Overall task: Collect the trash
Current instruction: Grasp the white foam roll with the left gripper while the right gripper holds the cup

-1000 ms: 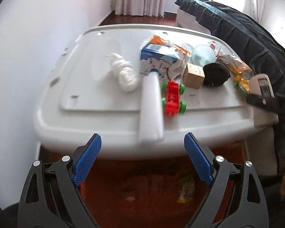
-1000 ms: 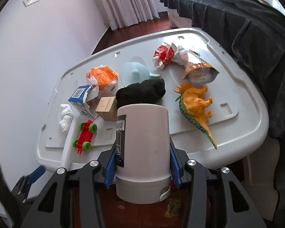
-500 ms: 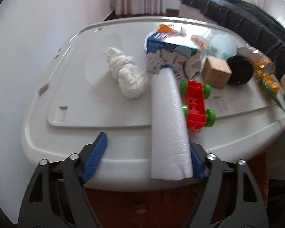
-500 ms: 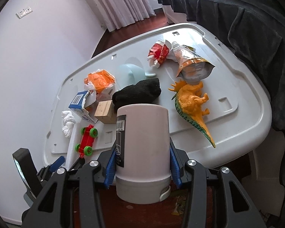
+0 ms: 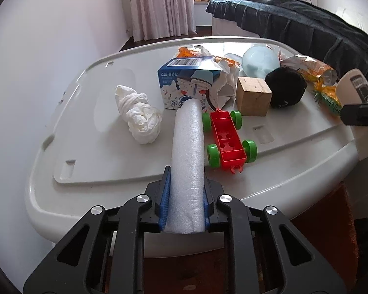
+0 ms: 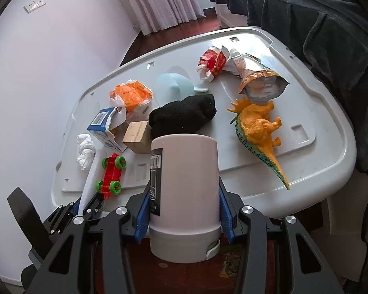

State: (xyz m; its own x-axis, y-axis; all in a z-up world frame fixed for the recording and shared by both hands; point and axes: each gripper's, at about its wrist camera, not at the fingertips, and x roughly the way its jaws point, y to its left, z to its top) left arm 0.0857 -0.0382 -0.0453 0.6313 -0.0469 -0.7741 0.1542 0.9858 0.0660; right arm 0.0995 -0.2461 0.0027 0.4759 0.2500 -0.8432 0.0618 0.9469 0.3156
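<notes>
The left gripper has just closed its blue jaws on the near end of the white foam roll. The roll's long axis runs away from the jaws, from the near edge of the white plastic lid toward the torn blue milk carton. The right gripper, well apart, clamps the white cylindrical bin.

A long white foam roll is lying across the near edge of the white plastic lid, its far end touching a torn blue milk carton. A crumpled white tissue wad is sitting just left of the roll. Beyond the carton, orange wrappers, a red wrapper and an open snack bag are lying on the lid.
</notes>
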